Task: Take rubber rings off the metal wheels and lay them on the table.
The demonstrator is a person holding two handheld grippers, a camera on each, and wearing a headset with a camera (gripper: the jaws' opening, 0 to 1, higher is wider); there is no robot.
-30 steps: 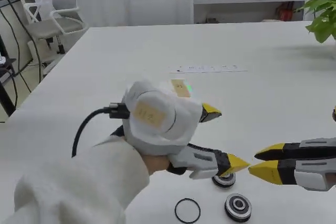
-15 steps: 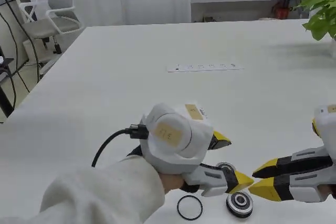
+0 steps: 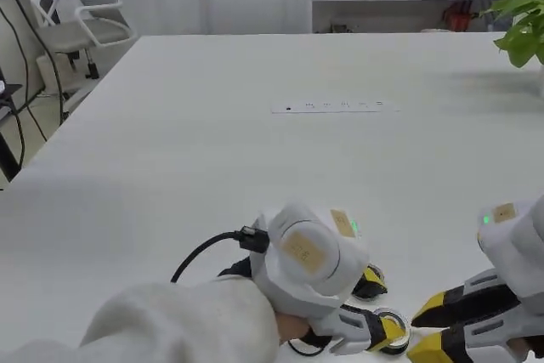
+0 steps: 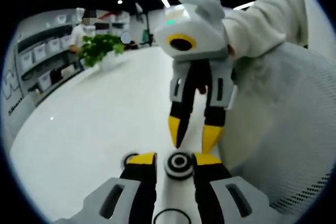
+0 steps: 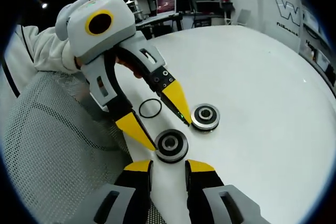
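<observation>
A metal wheel with a black rubber ring [image 5: 171,144] lies flat on the white table [image 5: 252,77]. My left gripper [image 4: 175,159] is open, one yellow tip on each side of that wheel [image 4: 179,164]. My right gripper [image 5: 169,166] faces it from the opposite side, open, its tips just short of the wheel. A second wheel [image 5: 205,116], bare metal on its rim, sits just beyond. One loose black ring [image 5: 150,108] lies beside the left gripper [image 5: 165,127]. In the head view both grippers meet at the near table edge, left gripper [image 3: 382,302] and right gripper [image 3: 425,326].
A white power strip [image 3: 334,107] lies mid-table. A potted plant [image 3: 520,14] stands at the far right. Office chairs [image 3: 255,8] line the far and left sides. My sleeve [image 3: 170,329] covers the near left corner.
The left gripper has come down toward the near edge and now has its jaws around the ringed wheel. The right gripper has closed in on it. The head camera has tilted.
</observation>
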